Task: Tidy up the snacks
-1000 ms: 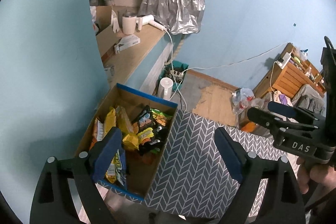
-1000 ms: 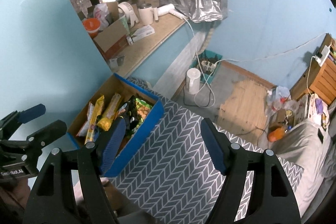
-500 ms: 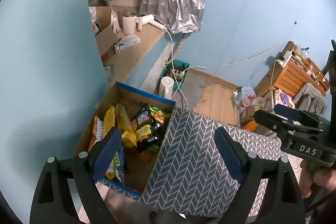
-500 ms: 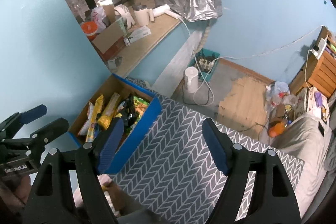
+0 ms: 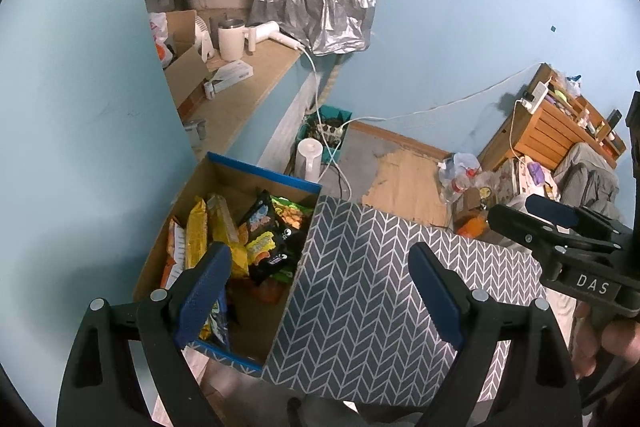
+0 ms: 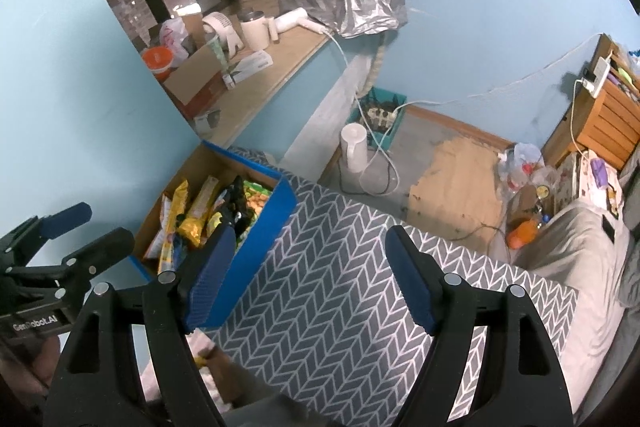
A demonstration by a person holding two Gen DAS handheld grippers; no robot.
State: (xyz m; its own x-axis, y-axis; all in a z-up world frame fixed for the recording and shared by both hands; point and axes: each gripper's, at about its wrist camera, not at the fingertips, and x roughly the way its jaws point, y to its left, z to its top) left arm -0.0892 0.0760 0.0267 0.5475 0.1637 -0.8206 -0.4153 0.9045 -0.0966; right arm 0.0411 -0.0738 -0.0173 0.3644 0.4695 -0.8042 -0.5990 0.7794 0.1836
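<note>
Snacks: bright packets piled in an open cardboard box, mostly leaning on edge toward its far left side; yellow, orange, black and green wrappers show.
Box: blue-rimmed, sits at the left edge of the patterned surface, hard against the pale blue wall; the near right part of its floor is bare, so there is room for more packets.
Patterned surface: grey chevron cloth, bare of snacks in both views, which suggests the loose packets are already gathered.
Left gripper: jaws stand wide apart with nothing between them; it hangs over the seam between box and cloth, tilted downward, likely placed for a reach into the packets.
Right gripper: also spread wide and empty, over the cloth just right of the box wall; seen from the left camera it sits off to the right, held in a hand.
Small item: a yellowish scrap near the bottom edge; too blurred to identify.
Stage, as a judgement: sorting inside the box remains.
</note>
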